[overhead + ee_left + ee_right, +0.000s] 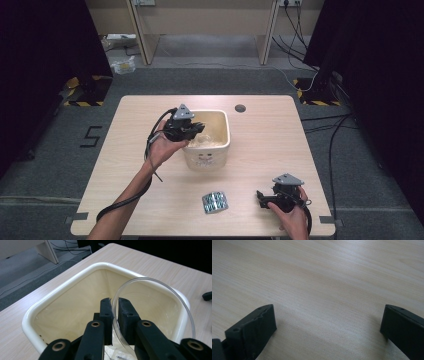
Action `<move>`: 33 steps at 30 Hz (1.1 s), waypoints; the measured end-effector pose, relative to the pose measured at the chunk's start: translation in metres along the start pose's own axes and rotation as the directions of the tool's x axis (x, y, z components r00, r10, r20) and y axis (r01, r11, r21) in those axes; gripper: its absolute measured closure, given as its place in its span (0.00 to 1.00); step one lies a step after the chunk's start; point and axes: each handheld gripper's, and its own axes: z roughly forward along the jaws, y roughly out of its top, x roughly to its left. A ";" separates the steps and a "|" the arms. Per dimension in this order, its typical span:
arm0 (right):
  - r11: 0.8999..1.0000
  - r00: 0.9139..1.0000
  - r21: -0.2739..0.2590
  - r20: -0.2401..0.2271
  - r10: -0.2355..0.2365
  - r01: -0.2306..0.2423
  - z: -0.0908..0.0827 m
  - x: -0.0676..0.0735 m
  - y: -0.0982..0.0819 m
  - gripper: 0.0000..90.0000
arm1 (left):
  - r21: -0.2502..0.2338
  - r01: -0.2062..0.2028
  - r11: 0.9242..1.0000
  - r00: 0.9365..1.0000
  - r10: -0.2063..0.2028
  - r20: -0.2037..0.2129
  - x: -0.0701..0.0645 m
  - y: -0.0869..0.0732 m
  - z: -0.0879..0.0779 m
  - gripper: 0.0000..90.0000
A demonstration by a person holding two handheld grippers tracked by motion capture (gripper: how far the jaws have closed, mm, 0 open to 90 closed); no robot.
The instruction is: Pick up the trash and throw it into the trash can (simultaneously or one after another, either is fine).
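Observation:
A cream plastic bin (207,150) stands mid-table. My left gripper (197,127) hovers over its left rim, shut on the rim of a clear round plastic cup (160,290), which hangs tilted over the bin (62,287) in the left gripper view. Something pale lies at the bottom of the bin. A blister pack of pills (215,202) lies flat on the table near the front edge. My right gripper (261,197) rests low at the front right, to the right of the pack. Its jaws stand wide apart over bare wood (327,290), with nothing between them.
The wooden table (265,145) has a round cable hole (240,108) at the back. Black curtains flank both sides. Beyond the table's far edge are a desk frame, cables on the floor and a small clear box (123,65).

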 end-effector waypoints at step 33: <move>1.000 1.000 0.000 0.002 -0.002 0.002 0.000 0.000 0.000 0.00 | -0.037 0.045 0.998 0.999 -0.044 0.017 0.001 0.001 -0.023 0.51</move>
